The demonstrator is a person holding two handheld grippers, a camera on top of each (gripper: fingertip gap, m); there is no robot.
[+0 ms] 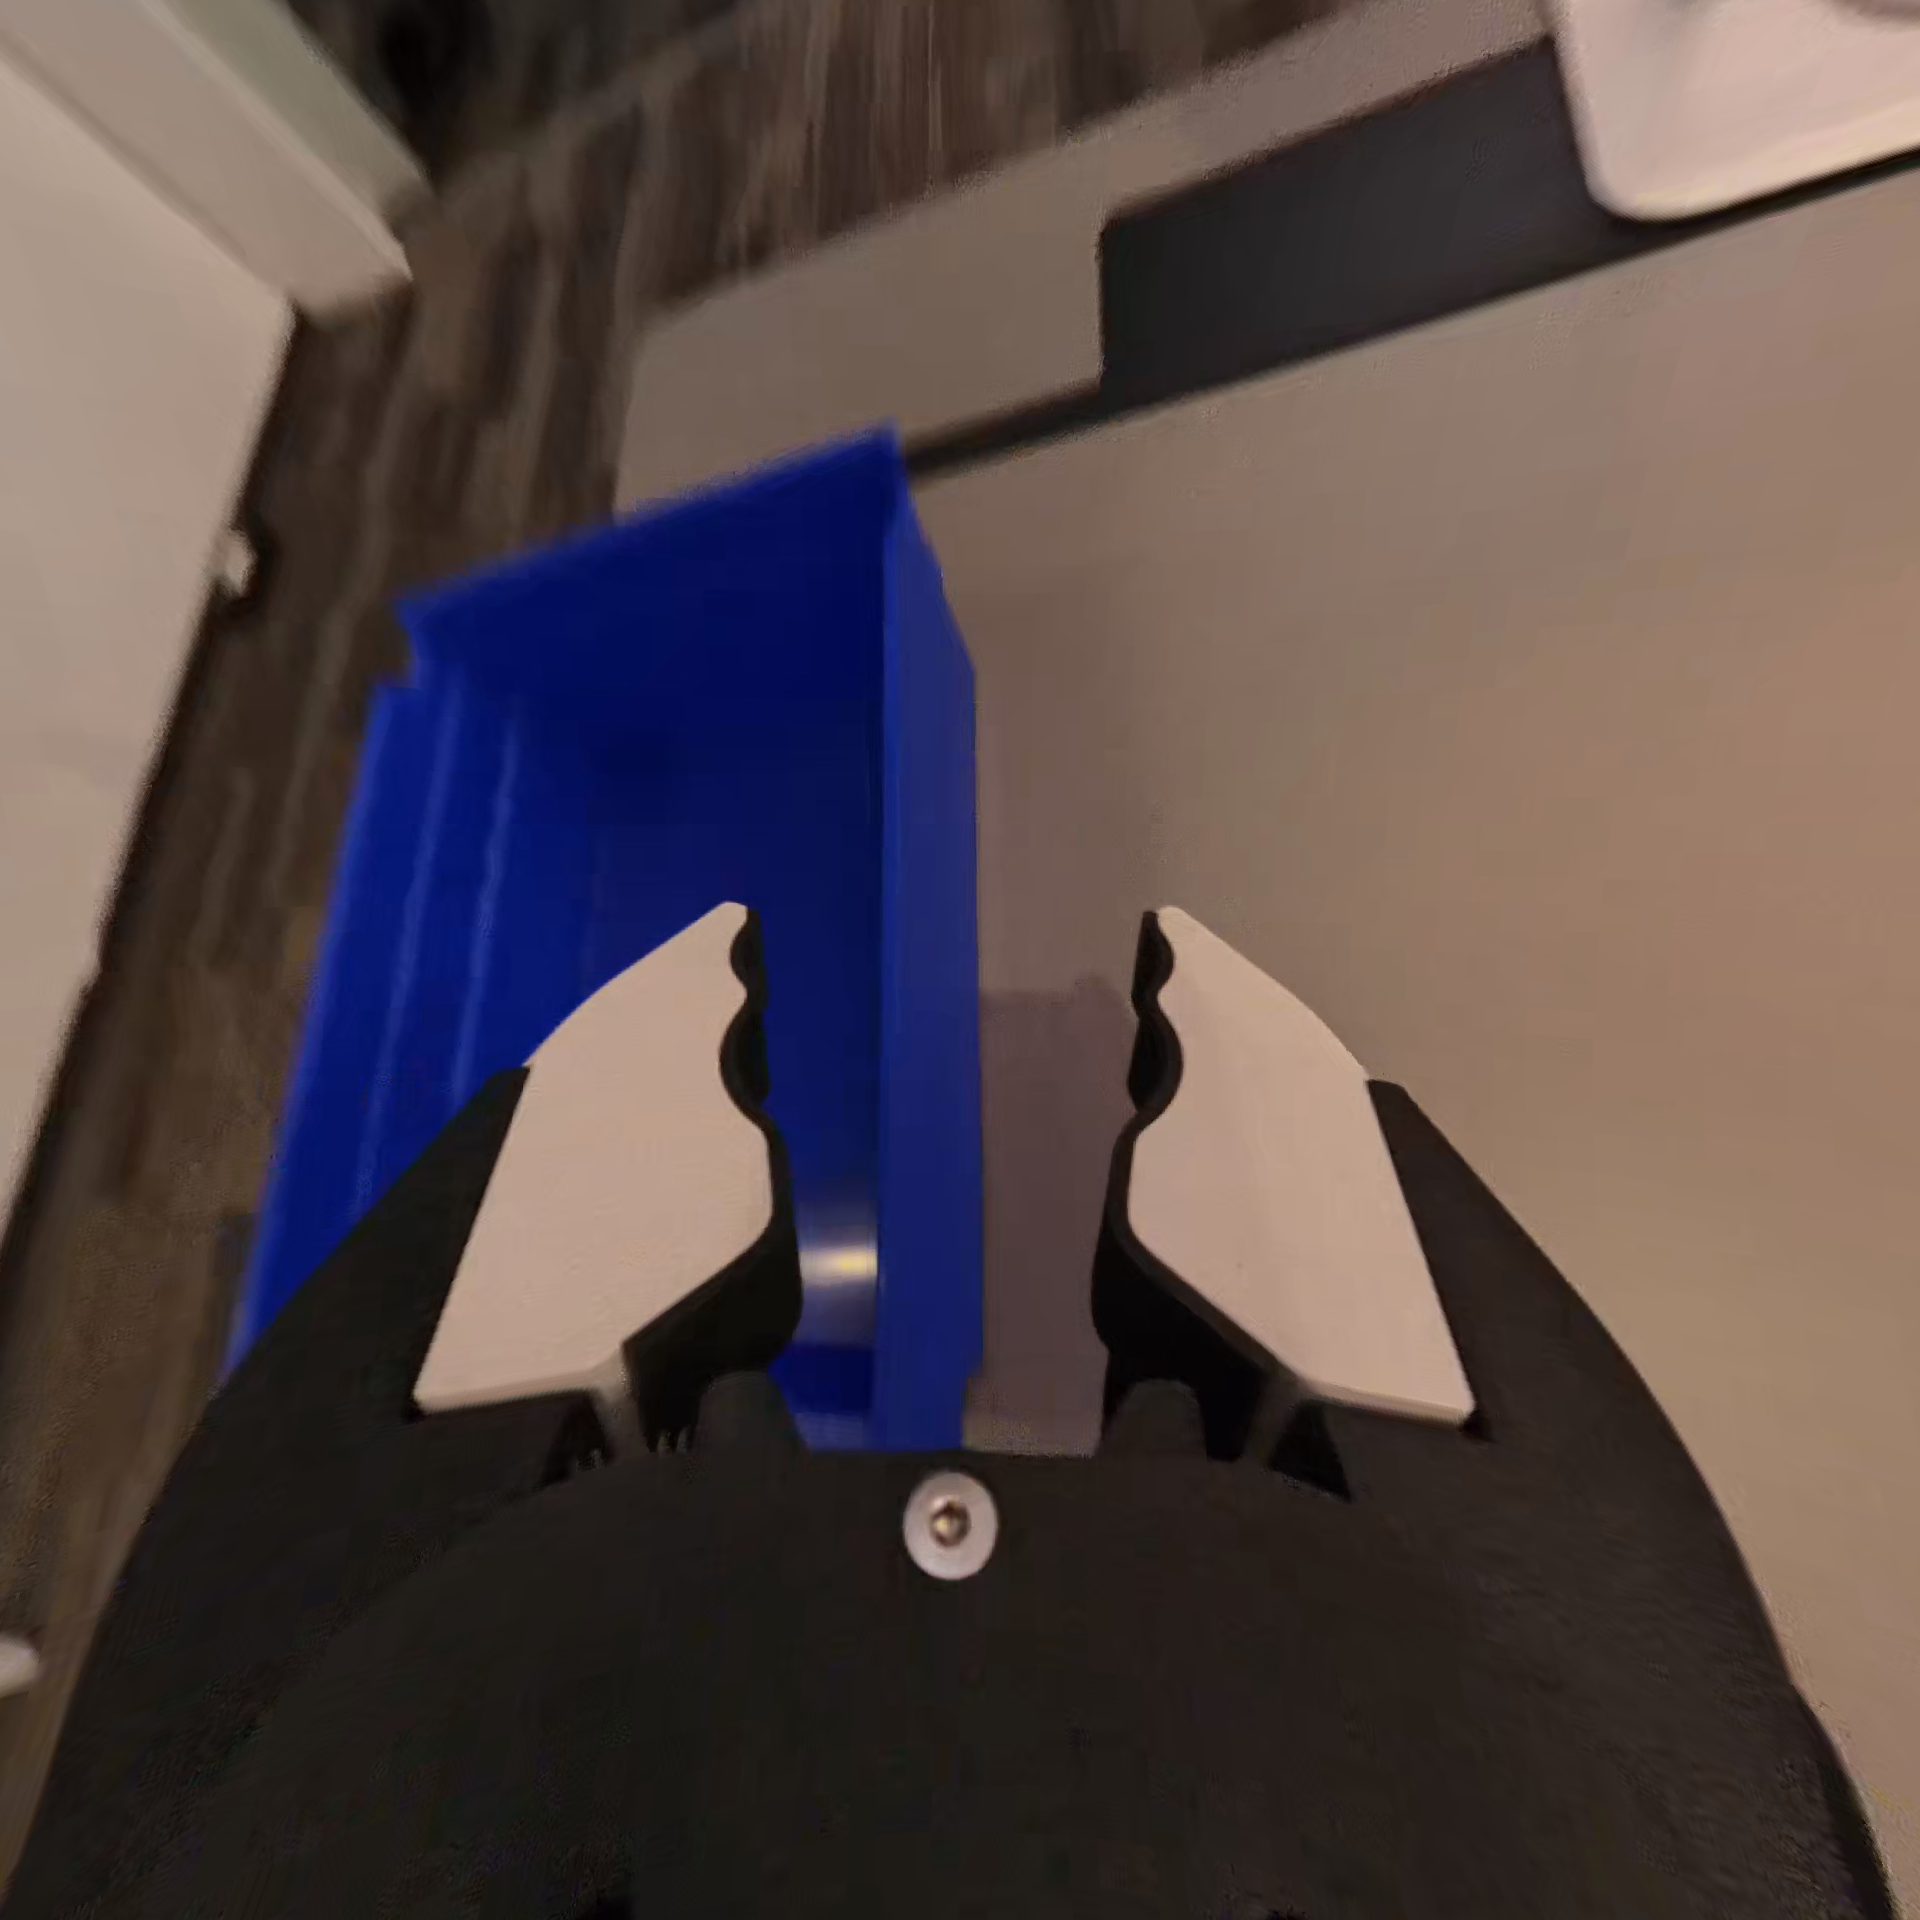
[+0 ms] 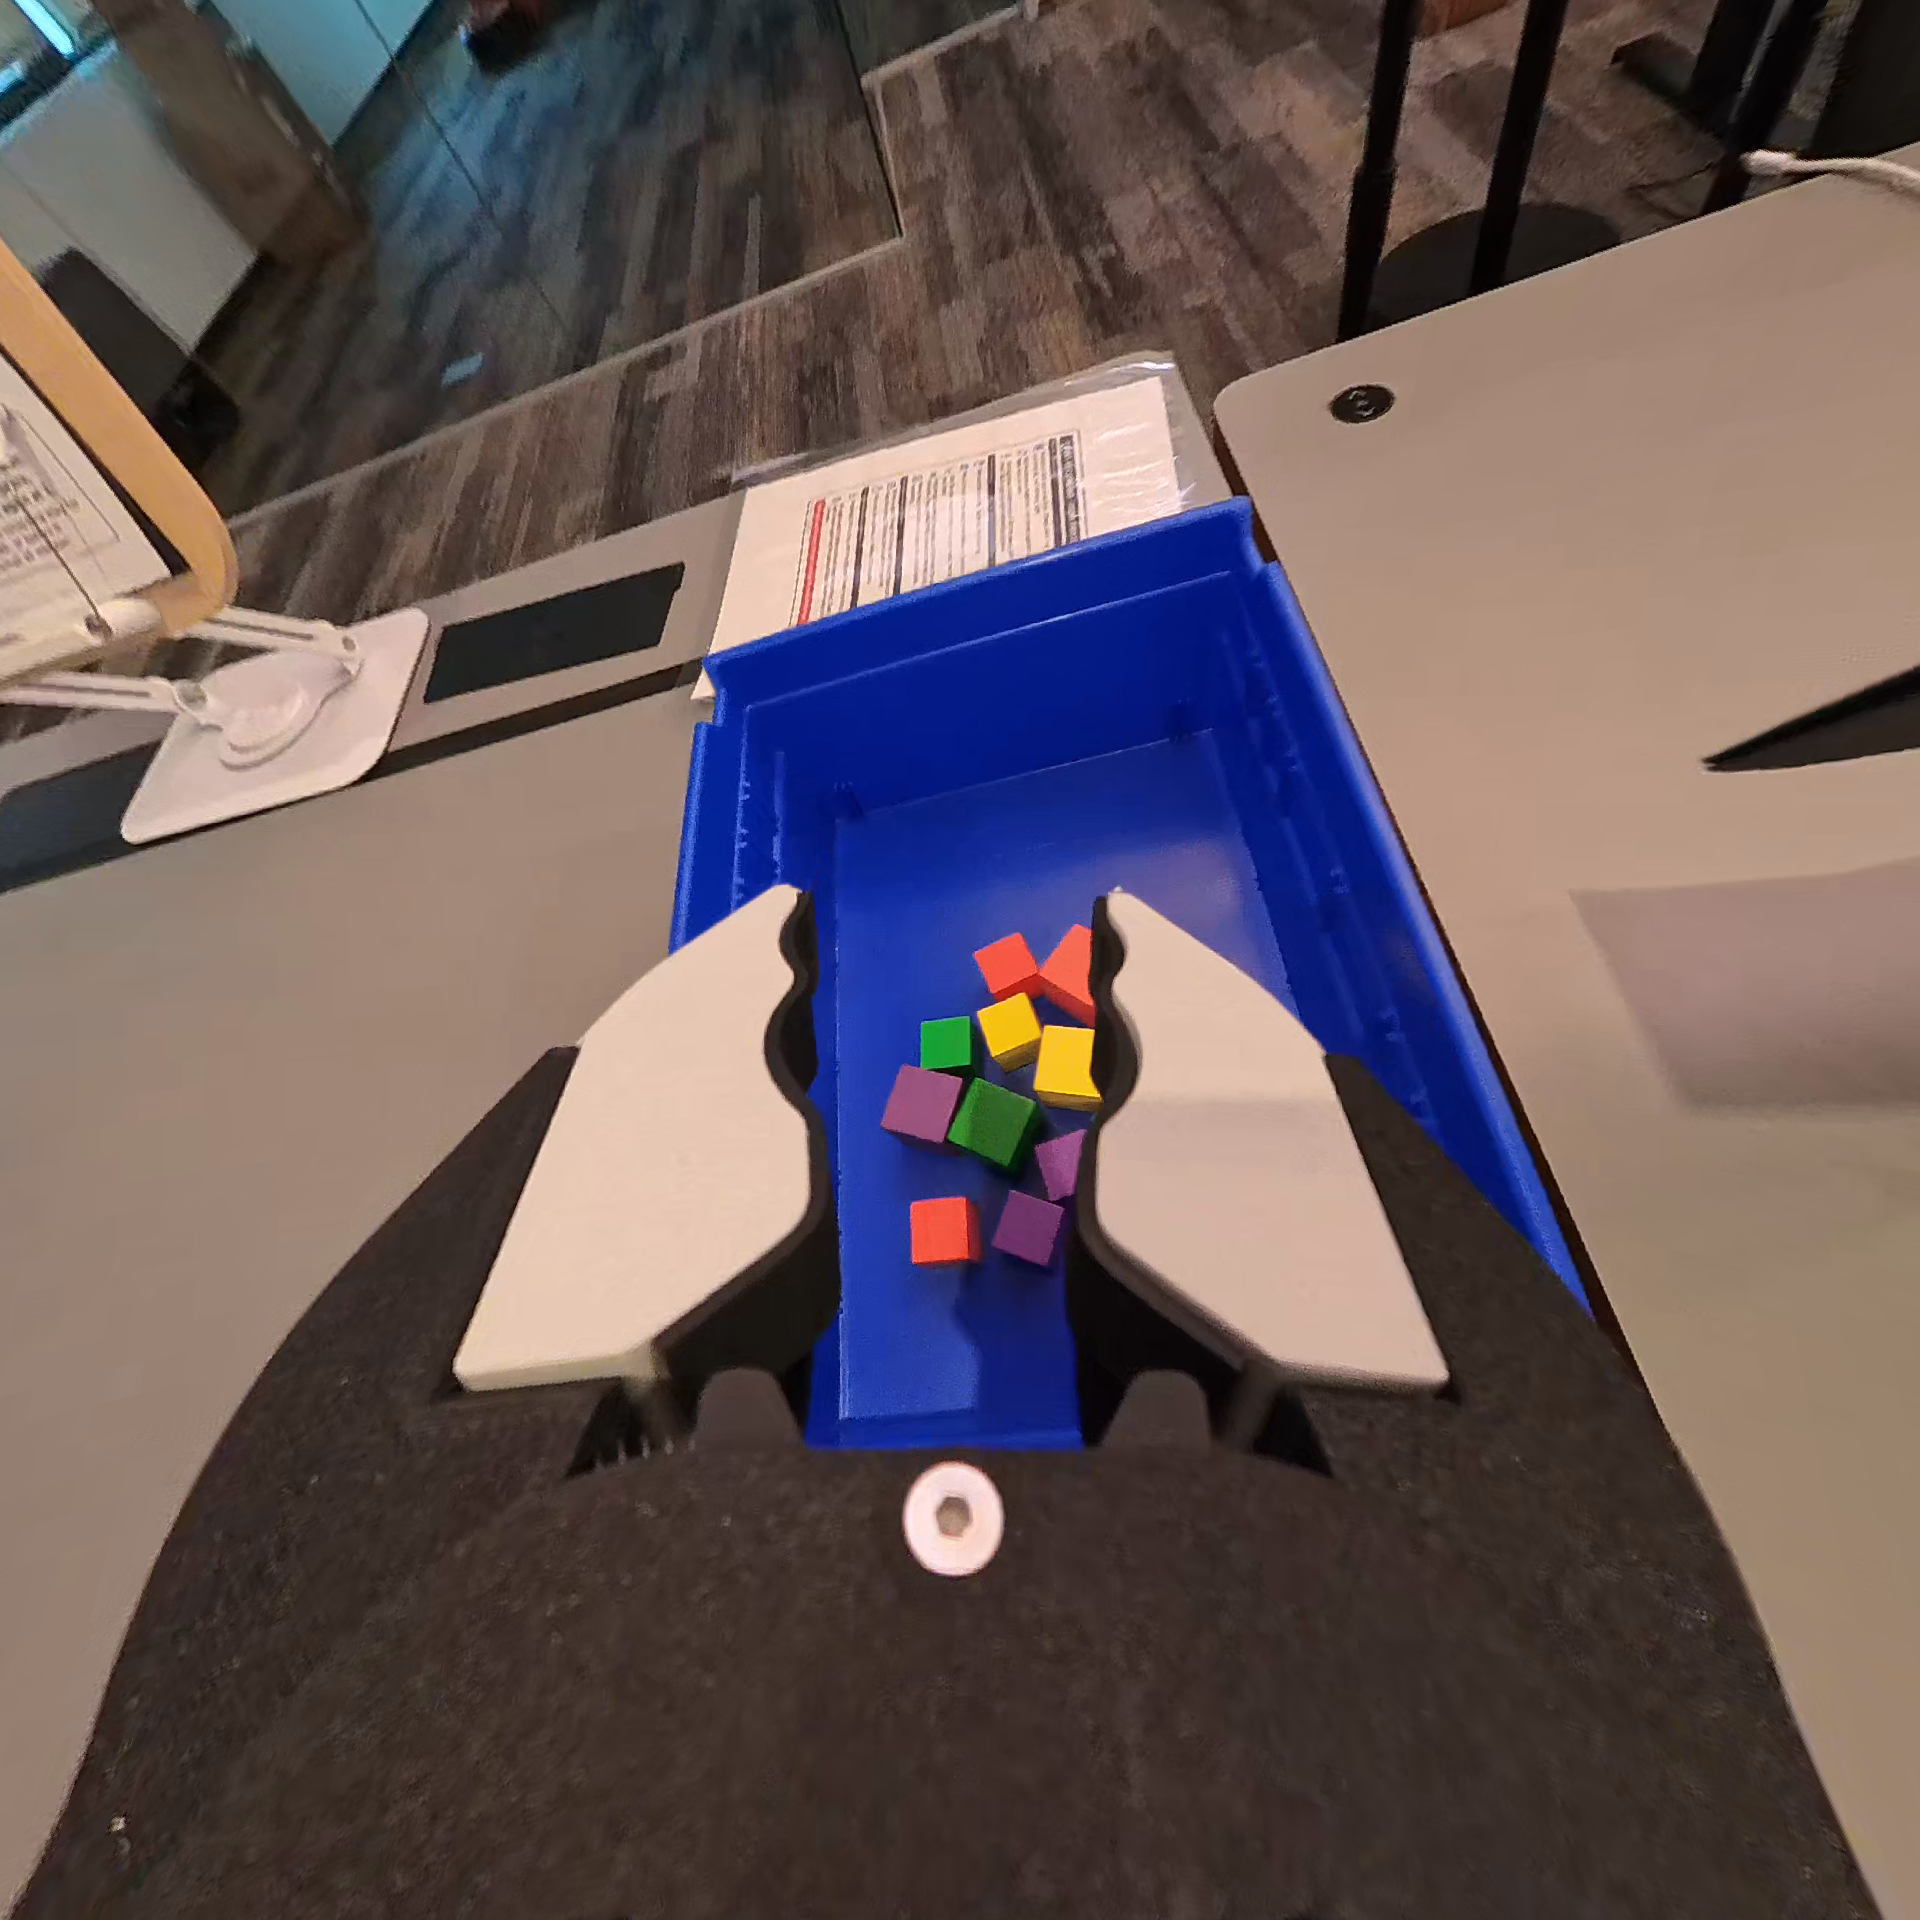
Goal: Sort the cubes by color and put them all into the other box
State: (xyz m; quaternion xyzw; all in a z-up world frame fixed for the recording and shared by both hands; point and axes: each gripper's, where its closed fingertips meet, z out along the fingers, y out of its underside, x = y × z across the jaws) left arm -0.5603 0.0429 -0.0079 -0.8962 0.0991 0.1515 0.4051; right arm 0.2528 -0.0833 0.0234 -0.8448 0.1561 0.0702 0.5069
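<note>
Left hand-held gripper (image 1: pixel 945 920): jaws spread wide, nothing between them. It hangs over the right-hand wall of a blue box (image 1: pixel 665 790) on the grey tabletop (image 1: pixel 1455 779). The view is motion-blurred; no cubes are visible in the part of the box floor that shows. A dark inset strip (image 1: pixel 1299 281) runs across the tabletop behind it, and a white base (image 1: pixel 1745 94) sits at the top right corner.

Right hand-held gripper (image 2: pixel 956 899): jaws also wide apart, holding nothing. It hovers above a second blue box (image 2: pixel 997 644), pointing down into it.

The cubes lie loose and unsorted on that box's floor, clustered toward its right side:
- orange cube (image 2: pixel 1006 962) and another orange (image 2: pixel 1070 971) at the far end, touching
- yellow cube (image 2: pixel 1010 1029) and a second yellow (image 2: pixel 1066 1065) just below them
- small green cube (image 2: pixel 945 1042) to the left of the yellows
- larger green cube (image 2: pixel 992 1122) mid-cluster, tilted, touching a purple cube (image 2: pixel 921 1103)
- purple (image 2: pixel 1062 1162), partly hidden by the right finger
- lone orange (image 2: pixel 943 1229) and purple (image 2: pixel 1027 1226) nearest the camera

A printed sheet in a clear sleeve (image 2: pixel 966 499) lies beyond the box, its near edge hidden by the box's far end. A white lamp base (image 2: pixel 281 707) stands on the tabletop (image 2: pixel 312 987) to the left. A second tabletop (image 2: pixel 1610 520) lies to the right.
</note>
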